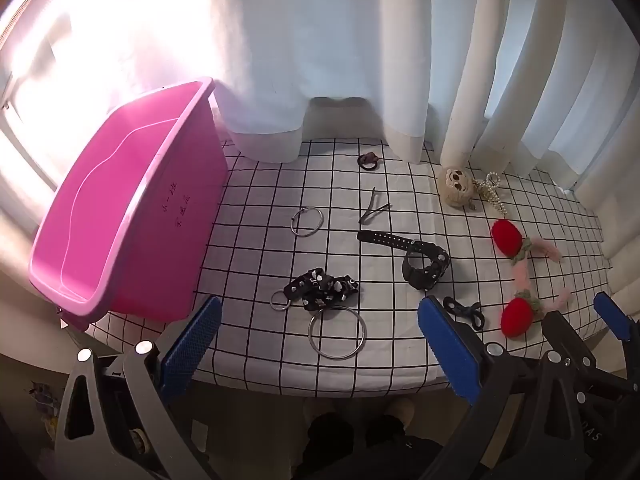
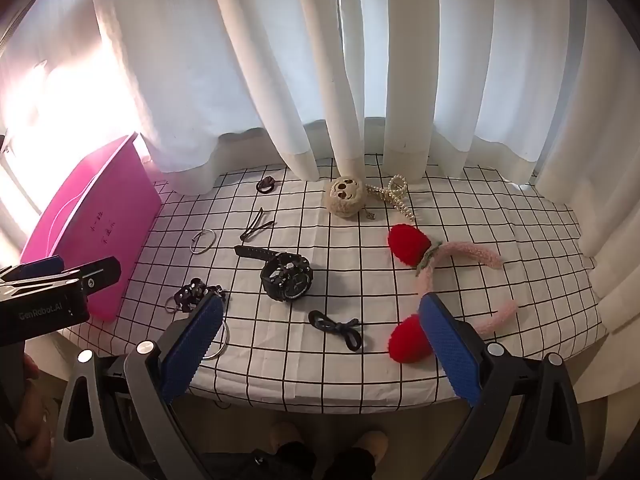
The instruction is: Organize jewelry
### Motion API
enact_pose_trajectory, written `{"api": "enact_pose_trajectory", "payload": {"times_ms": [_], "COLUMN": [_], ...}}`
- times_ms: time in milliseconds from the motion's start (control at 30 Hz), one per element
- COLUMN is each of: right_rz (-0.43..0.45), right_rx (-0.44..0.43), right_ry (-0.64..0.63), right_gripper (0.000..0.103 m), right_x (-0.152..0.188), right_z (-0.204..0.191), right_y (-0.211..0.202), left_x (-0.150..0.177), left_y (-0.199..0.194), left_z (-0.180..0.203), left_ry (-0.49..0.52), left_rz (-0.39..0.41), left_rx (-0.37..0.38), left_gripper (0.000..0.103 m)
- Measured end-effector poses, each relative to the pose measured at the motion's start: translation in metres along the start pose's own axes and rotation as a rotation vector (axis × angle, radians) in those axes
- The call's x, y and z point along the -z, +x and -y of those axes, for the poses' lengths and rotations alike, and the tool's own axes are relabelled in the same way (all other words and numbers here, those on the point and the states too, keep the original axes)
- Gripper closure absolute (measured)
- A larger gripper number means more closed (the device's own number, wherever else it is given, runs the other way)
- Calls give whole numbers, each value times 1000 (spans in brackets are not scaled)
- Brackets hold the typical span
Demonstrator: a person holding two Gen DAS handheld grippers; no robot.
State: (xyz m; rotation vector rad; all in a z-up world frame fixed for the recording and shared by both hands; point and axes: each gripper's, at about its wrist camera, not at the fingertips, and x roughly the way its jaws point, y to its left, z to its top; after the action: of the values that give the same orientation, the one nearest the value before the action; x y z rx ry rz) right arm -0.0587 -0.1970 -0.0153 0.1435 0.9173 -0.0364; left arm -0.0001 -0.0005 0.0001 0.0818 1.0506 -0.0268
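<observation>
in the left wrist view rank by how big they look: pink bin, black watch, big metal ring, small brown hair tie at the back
1. pink plastic bin
2. black wristwatch
3. large silver metal ring, near the camera, so unsure against the watch
4. small brown hair tie

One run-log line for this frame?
left gripper: open, empty | right gripper: open, empty | jewelry on table: watch, large ring | pink bin: empty

Both wrist views face curtain, sharing checked table (image 1: 260, 200) (image 2: 480, 216).
</observation>
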Motion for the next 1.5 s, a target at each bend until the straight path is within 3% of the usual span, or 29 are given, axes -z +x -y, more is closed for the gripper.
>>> {"api": "enact_pose_trajectory", "payload": {"times_ms": [400, 1500], "right_rz": [7, 3], "right_rx": [1, -3], "right_ry": [-2, -8], "right_gripper": [9, 9], "right_x": [-1, -3], "right_z": [-9, -1], "right_y": [7, 1], "left_x": [-9, -1], "left_y": [10, 1], "left_z": [-18, -16], "left_ry": [-11, -30], "left_rz": [-2, 8], "left_rx": [10, -18], "left_gripper": [6, 6]}}
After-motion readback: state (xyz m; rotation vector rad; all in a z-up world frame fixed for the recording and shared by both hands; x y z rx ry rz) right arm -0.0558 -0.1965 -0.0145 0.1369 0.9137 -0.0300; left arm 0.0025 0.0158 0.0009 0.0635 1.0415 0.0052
